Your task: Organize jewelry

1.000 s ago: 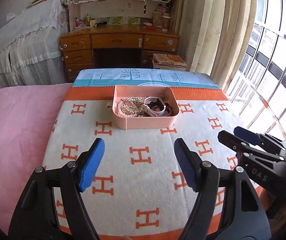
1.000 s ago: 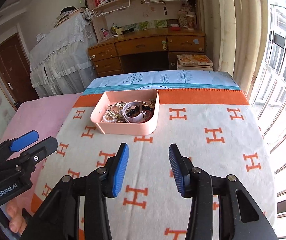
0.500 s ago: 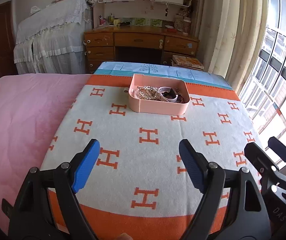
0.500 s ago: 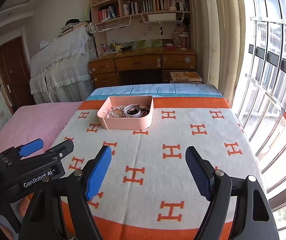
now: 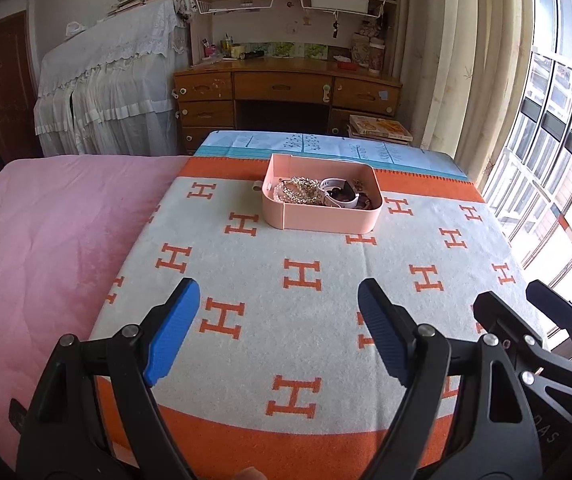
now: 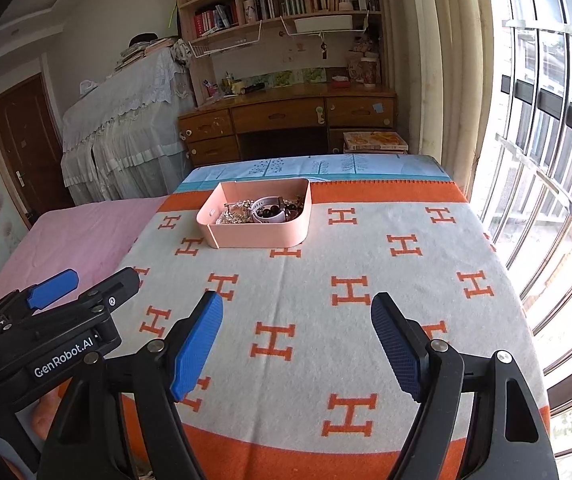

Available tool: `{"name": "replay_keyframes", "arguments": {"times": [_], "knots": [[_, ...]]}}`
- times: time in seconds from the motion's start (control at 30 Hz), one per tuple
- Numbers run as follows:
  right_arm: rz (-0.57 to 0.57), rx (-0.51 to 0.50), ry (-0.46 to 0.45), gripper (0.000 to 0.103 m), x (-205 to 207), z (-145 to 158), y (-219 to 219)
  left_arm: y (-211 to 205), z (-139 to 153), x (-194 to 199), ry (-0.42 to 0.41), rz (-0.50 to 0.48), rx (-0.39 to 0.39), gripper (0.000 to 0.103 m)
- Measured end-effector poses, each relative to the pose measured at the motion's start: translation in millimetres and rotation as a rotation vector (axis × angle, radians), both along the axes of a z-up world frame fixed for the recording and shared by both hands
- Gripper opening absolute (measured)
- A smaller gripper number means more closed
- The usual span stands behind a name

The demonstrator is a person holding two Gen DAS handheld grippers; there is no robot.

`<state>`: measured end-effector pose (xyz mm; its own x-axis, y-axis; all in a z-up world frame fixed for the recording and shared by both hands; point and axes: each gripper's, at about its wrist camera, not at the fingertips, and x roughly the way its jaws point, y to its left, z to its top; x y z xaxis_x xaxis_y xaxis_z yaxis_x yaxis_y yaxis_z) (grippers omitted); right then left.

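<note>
A pink tray [image 5: 322, 216] sits at the far end of the orange-and-white H-pattern blanket [image 5: 302, 276]. It holds a pile of jewelry: pearl and gold chains [image 5: 298, 190], a white watch band [image 5: 340, 196] and dark beads. The tray also shows in the right wrist view [image 6: 260, 236] with the jewelry [image 6: 266, 212] inside. My left gripper [image 5: 274, 330] is open and empty, well back from the tray over the near blanket. My right gripper [image 6: 296, 344] is open and empty, also far back. Each gripper shows at the edge of the other's view.
A pink sheet [image 5: 46, 248] covers the bed to the left of the blanket. A wooden desk [image 5: 286, 96] with drawers and bookshelves stands beyond the bed. Barred windows [image 6: 546, 140] and curtains run along the right side. A cloth-covered piece of furniture [image 5: 106, 92] stands far left.
Both grippers have pulled back and risen away from the tray, which now looks smaller and farther. The right gripper's jaws have widened. The jewelry stays in the tray.
</note>
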<state>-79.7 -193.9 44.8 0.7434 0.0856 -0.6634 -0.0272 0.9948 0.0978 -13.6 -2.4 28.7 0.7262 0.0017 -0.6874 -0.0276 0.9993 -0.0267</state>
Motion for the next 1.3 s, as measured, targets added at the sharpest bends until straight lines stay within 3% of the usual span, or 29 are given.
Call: {"name": "replay_keyframes", "arguments": {"times": [1.3], "knots": [[-0.002, 0.005, 0.013, 0.078, 7.5, -5.5, 1.2, -3.0, 0.9, -2.0, 0.007, -0.014, 0.023, 0.080]]}}
